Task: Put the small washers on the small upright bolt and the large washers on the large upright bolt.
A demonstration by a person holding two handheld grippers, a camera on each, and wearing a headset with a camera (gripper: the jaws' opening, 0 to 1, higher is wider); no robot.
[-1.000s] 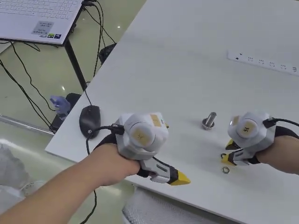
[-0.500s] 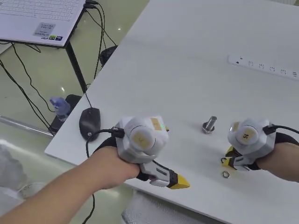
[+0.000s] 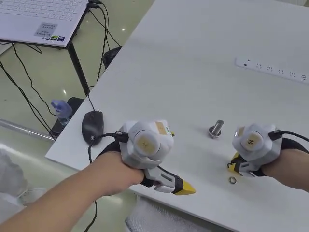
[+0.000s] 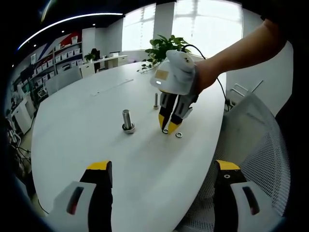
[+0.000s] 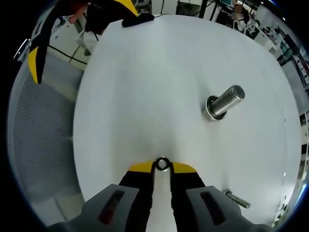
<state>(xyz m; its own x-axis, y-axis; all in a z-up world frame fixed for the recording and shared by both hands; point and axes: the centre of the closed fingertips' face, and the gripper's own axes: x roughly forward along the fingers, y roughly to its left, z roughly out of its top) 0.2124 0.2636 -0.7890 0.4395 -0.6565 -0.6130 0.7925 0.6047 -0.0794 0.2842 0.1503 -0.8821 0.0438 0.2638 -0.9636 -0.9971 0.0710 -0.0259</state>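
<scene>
The large bolt [image 3: 216,129] [image 5: 222,104] [image 4: 127,121] stands upright on the white table [image 3: 193,63], with a wide ring at its base. My right gripper [image 3: 233,167] [image 5: 162,166] sits just right of it, tips low over the table, shut on a small washer [image 5: 162,164] [image 4: 165,131]. A second small washer [image 3: 232,180] [image 4: 179,135] lies loose beside those tips. The small bolt [image 4: 156,100] [image 5: 236,198] stands behind the right gripper. My left gripper [image 3: 186,188] [image 4: 163,169] hovers open at the table's near edge, nothing between its fingers.
A white power strip [image 3: 270,67] lies at the far right of the table. A black mouse [image 3: 92,124] sits at the left corner. A laptop [image 3: 38,19] is on a side stand, with cables beneath. A mesh chair [image 4: 260,145] stands by the near edge.
My right gripper has shifted slightly left and lower, staying by the loose washer. The left gripper has hardly moved.
</scene>
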